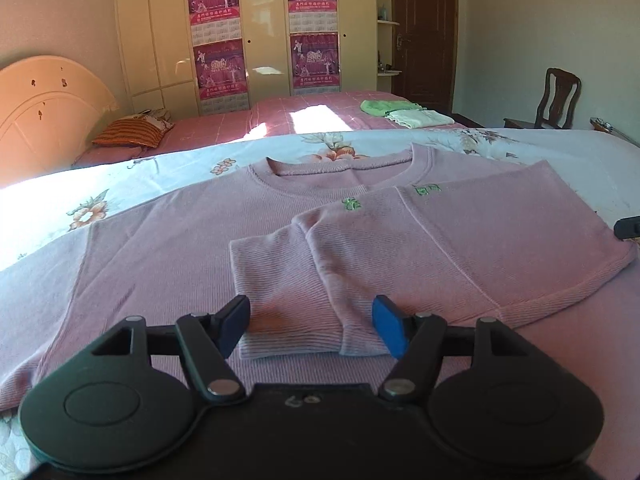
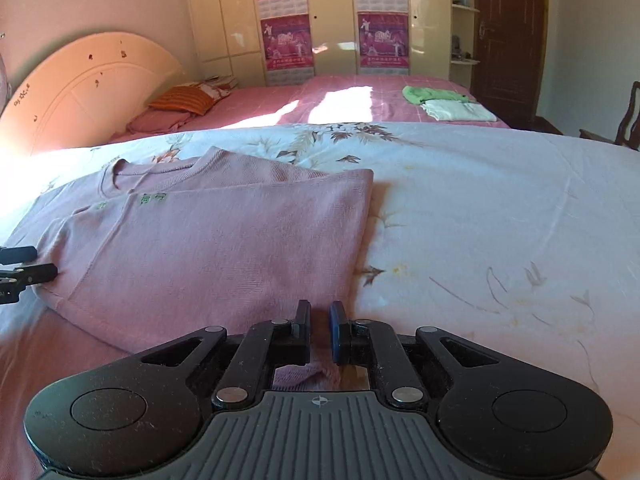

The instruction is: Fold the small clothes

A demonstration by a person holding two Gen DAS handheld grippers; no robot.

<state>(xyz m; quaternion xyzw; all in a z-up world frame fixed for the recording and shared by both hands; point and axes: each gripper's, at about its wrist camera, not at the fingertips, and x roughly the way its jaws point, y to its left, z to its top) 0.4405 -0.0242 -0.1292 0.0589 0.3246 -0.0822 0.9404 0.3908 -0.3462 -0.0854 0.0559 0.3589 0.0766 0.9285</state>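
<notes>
Left wrist fisheye footage is filled by a pink sweater [image 1: 168, 240] spread flat on a floral sheet [image 1: 120, 184], neckline [image 1: 340, 168] turned away from the camera. One side of the garment has been folded over onto the body, and the sleeve [image 1: 288, 280] is laid across the front, its cuff pointing toward the lens. The left gripper [image 1: 310, 330] is seen with its blue pads [image 1: 390, 330] set wide apart, and the cuff end of the sleeve lies between them; no fabric is clasped, and whether the pads touch the cloth cannot be told. Green embroidery [image 1: 427, 190] is visible just below the collar.

From the right wrist view, the folded edge of the sweater [image 2: 200, 248] is seen running toward the camera, with bare sheet [image 2: 480, 220] to its right. The right gripper [image 2: 320, 332] is held at the near hem, its fingers drawn close together, and a bunch of pink fabric is shown nipped between them and pushed up behind the pads. At the left edge of this view the dark tips of the left gripper [image 2: 24, 268] are seen just beside the sweater.

Farther back, a second bed [image 2: 340, 100] under a pink cover is seen, with folded green and white cloths [image 2: 448, 104] on it.
</notes>
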